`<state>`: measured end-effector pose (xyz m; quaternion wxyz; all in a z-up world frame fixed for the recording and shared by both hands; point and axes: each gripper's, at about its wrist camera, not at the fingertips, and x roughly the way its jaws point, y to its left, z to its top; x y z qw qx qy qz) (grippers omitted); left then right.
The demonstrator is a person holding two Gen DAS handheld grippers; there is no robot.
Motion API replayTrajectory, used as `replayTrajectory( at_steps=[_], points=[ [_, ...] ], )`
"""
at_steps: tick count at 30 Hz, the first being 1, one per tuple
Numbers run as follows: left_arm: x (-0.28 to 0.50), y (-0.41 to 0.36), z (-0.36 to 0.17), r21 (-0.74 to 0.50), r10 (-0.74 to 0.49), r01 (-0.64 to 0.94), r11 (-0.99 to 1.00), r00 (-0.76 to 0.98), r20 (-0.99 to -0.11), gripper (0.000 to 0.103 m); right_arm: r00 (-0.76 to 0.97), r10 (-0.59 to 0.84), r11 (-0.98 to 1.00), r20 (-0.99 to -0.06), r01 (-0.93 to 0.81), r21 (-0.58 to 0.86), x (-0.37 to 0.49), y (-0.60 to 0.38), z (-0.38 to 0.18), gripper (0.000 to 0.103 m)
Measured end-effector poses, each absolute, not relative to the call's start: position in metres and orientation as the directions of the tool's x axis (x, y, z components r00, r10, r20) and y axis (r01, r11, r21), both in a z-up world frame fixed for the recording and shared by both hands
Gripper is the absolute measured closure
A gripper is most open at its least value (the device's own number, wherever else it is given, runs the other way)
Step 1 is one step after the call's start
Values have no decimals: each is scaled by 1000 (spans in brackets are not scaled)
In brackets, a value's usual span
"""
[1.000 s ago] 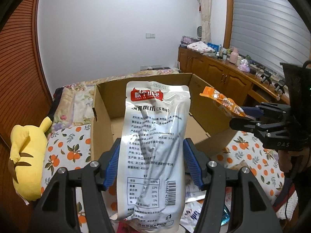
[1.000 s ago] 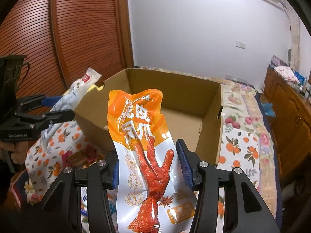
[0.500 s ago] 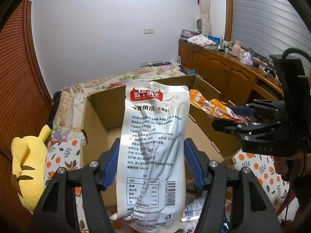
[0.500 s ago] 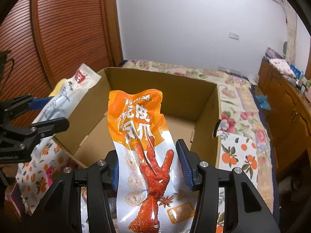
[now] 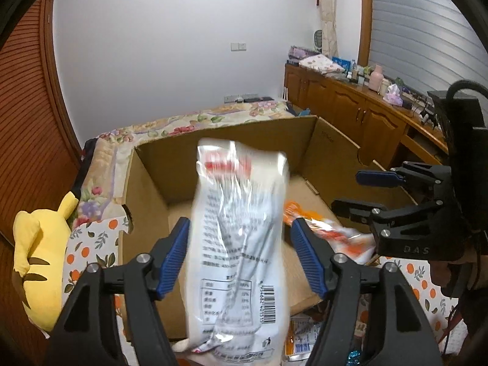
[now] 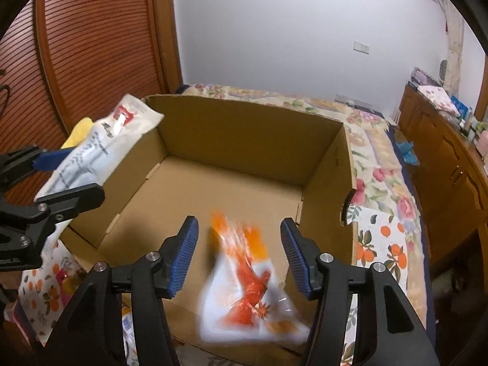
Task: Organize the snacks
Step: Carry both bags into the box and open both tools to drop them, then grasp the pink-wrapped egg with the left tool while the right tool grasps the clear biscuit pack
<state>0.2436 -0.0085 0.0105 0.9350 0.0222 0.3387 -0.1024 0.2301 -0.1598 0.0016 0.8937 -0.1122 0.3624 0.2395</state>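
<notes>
Here both grippers sit over an open cardboard box [image 6: 253,140] that rests on a bed [image 5: 100,244] covered in an orange-fruit print. In the left wrist view the left gripper [image 5: 239,253] fills the lower middle of the frame, its blue pads spread; its jaws have just been opening. A silver-white snack packet [image 5: 241,244] with a red label and a barcode stands blurred between them, clear of both pads as far as the blur allows. In the right wrist view the same packet [image 6: 97,149] shows at the left edge of the frame, over the box's left wall.

The right gripper [image 6: 239,256] takes the lower middle of its own view, pads likewise spread, its jaws also just opened wider. An orange snack packet [image 6: 247,283] printed with a red chicken foot lies blurred between and below them, touching neither pad, over the near part of the box floor. In the left wrist view this packet [image 5: 332,235] shows at centre right inside the box, under the right gripper [image 5: 353,192].

A yellow plush toy [image 5: 36,259] lies at the left edge of the left wrist view, beside the box. More packets [image 5: 302,338] lie on the bed in front of the box, at the lower edge of that frame. Wooden cabinets [image 5: 350,113] with small items on top run along the upper right.
</notes>
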Motion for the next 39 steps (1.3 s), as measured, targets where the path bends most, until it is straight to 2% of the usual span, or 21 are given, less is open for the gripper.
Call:
replayTrajectory(
  at_steps=[1,3,12,17,21,27,39],
  points=[
    [244,-8,13,-33,-181,207,978,753,-633,33,628,345,861,-697,-507,-31,228,-160,3,39],
    [241,-6,17,-48,-197,214,976,759,-621,29,635,351,862,-688,-507,-29,224,-161,6,39],
    [211,7,31,-72,-225,225,972,785,-578,28,652,432,835,-623,-550,2,180,-172,28,38],
    [181,10,31,-58,-237,248,967,794,-560,26,664,444,820,-601,-572,-27,149,-182,29,37],
    [162,9,27,-64,-270,283,957,790,-550,15,670,447,820,-592,-571,-28,126,-199,19,37],
    [136,10,5,-76,-277,285,956,782,-559,14,663,430,839,-613,-543,1,105,-221,-7,34],
    [115,13,-49,-67,-254,276,959,730,-634,14,623,362,881,-694,-471,37,90,-255,-73,34]
  ],
)
